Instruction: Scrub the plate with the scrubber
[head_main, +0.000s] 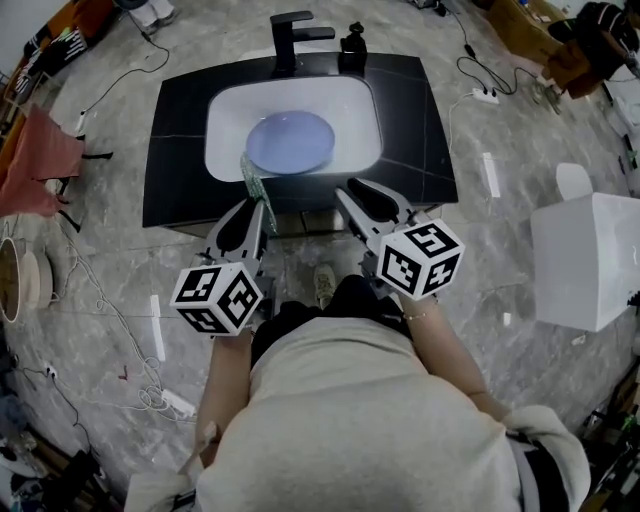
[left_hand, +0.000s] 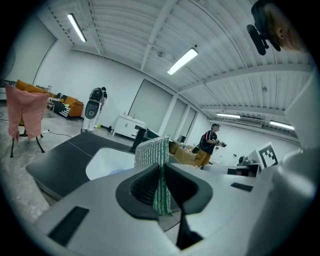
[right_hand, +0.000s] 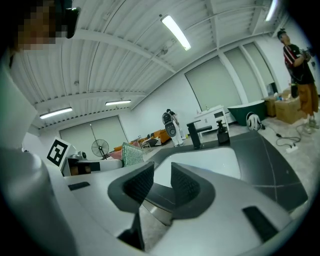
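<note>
**Scrubber gripped, plate lies in the sink**

A person stands at a black counter (head_main: 180, 150), a gripper in each hand. The left gripper (head_main: 256, 203) has its jaws clamped on a green mesh scrubber (head_main: 250, 178), which sticks up over the counter's near edge. The right gripper (head_main: 352, 190) has its jaws parted, with nothing between them. The pale blue plate (head_main: 290, 141) lies in the white sink (head_main: 222, 112) below a black faucet (head_main: 293, 35), apart from both grippers.
</note>
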